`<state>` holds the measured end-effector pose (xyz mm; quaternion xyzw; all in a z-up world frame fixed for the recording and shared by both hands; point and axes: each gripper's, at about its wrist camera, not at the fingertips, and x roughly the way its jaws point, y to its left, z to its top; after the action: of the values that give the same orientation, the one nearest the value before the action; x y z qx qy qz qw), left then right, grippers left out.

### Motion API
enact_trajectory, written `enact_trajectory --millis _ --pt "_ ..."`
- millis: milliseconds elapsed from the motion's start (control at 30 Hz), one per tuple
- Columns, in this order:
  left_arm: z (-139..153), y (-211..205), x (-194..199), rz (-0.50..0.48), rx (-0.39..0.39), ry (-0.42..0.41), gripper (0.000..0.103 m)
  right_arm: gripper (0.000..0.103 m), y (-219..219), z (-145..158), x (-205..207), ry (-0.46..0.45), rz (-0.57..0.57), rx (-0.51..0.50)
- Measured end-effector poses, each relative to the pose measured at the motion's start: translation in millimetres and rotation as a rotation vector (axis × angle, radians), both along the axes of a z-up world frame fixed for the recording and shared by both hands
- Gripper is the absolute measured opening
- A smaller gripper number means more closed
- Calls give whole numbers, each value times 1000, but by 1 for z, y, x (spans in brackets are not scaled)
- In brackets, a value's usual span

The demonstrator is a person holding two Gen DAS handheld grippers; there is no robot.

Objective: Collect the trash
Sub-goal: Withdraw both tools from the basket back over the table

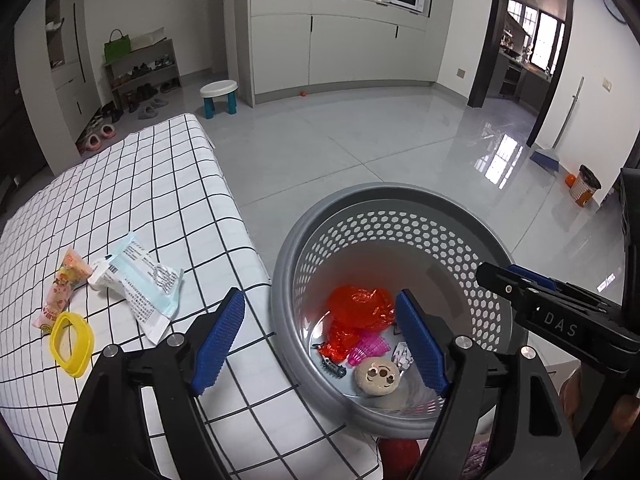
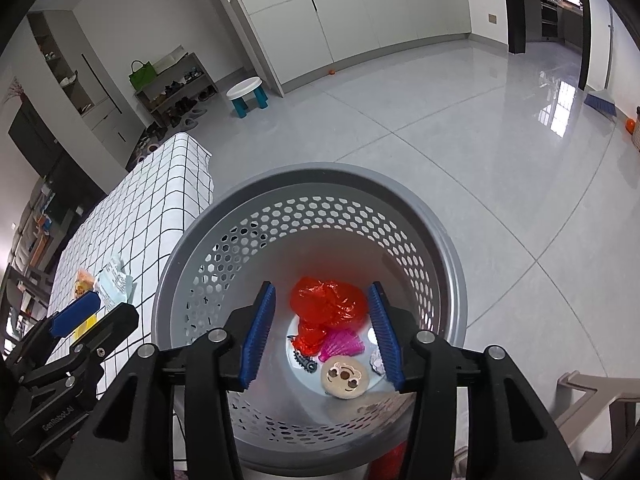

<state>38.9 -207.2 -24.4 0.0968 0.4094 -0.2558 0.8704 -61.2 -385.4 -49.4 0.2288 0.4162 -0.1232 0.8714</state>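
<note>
A grey perforated trash basket point(image 1: 396, 200) point(image 2: 320, 174) stands on the floor beside the table. In it lie red crinkled plastic point(image 1: 360, 306) point(image 2: 328, 302), a pink piece point(image 1: 368, 348) point(image 2: 342, 342), a beige round item point(image 1: 378, 376) point(image 2: 346, 378) and a small dark item point(image 1: 332, 368). My left gripper point(image 1: 320, 344) is open and empty over the basket's near left rim. My right gripper point(image 2: 322, 336) is open and empty above the basket. On the checked tablecloth point(image 1: 140, 184) lie a pale blue wrapper point(image 1: 140, 280), a pink snack packet point(image 1: 64, 284) and a yellow ring point(image 1: 72, 344).
The table point(image 2: 160, 200) sits left of the basket. A small white stool point(image 1: 219, 98) stands on the tiled floor beyond. Cabinets point(image 1: 340, 52) line the far wall, a shoe rack point(image 1: 144, 76) stands at left. A broom point(image 1: 548, 158) and a bin point(image 1: 584, 186) are at right.
</note>
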Motion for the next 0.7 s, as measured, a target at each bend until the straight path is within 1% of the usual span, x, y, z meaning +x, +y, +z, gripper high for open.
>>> enact_trajectory --millis 233,367,700 --pt "2 11 0 20 -4 -1 77 54 7 3 4 -15 3 -17" --pt "3 18 -2 33 -6 -6 77 61 15 7 6 -32 16 -33" --pt "13 50 -2 93 -14 -25 77 62 43 14 16 -48 70 -57"
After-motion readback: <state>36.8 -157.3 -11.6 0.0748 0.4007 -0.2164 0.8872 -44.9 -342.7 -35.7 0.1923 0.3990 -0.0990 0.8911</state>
